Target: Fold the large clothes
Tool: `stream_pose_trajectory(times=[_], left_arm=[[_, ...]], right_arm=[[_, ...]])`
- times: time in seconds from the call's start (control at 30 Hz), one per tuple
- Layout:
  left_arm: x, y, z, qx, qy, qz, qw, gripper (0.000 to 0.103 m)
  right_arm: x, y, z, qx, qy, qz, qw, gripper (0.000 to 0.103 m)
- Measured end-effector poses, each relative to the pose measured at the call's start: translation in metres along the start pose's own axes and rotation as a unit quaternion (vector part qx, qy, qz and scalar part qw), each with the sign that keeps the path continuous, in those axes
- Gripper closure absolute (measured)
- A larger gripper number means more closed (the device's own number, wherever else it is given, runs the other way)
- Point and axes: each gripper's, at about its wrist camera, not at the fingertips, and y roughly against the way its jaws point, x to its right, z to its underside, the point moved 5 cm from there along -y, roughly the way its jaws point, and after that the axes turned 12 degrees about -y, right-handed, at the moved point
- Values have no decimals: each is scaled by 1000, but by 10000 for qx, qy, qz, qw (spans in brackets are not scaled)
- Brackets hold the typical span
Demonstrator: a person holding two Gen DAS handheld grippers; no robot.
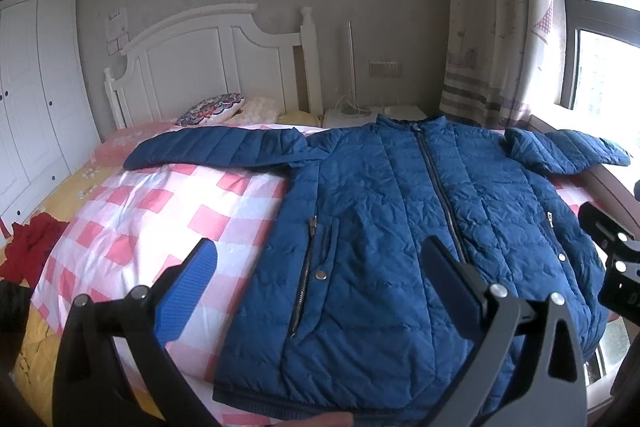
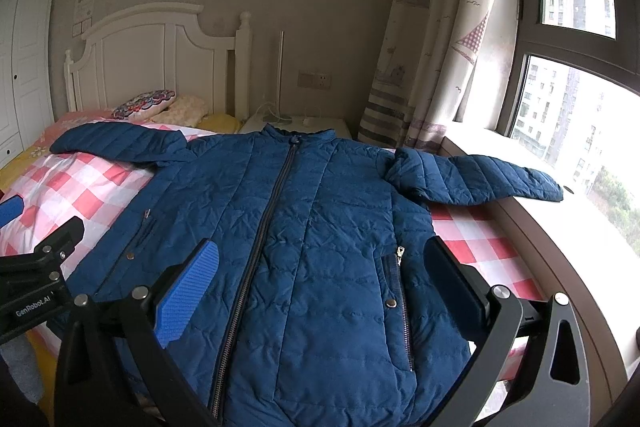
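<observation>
While lying flat and face-up on the pink-and-white checked quilt [image 2: 92,195], zipped to the collar, blue puffer jacket [image 2: 320,227] spreading across the near end of the bed, hem toward six o'clock, collar toward twelve. One sleeve [image 1: 216,147] stretching out toward nine o'clock over the quilt; the other sleeve [image 2: 480,179] reaching toward three o'clock, its cuff resting on the window ledge [image 2: 540,211]. Hovering above the hem: left gripper [image 1: 324,275] with jaws spread wide, holding nothing, one blue pad over the quilt at the jacket's edge, the other finger over the jacket front. Right gripper [image 2: 320,275] likewise gaping wide and empty, both fingers over the jacket body near a zipped pocket at three o'clock. Beyond the collar at twelve o'clock: white headboard [image 2: 152,59], patterned pillow [image 2: 144,103], white nightstand [image 2: 296,125]. Curtain [image 2: 432,47] hanging at one o'clock beside the window [image 2: 580,87]. Red cloth [image 1: 28,247] lying at nine o'clock off the quilt, in the left wrist view.
</observation>
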Motion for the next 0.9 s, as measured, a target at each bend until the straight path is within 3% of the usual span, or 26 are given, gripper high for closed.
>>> stream_pose_trajectory(times=[0.9], left_arm=[[6, -12, -1, -147, -87, 30, 9999, 2]], right_arm=[[4, -15, 4, -153, -26, -43, 9999, 5]])
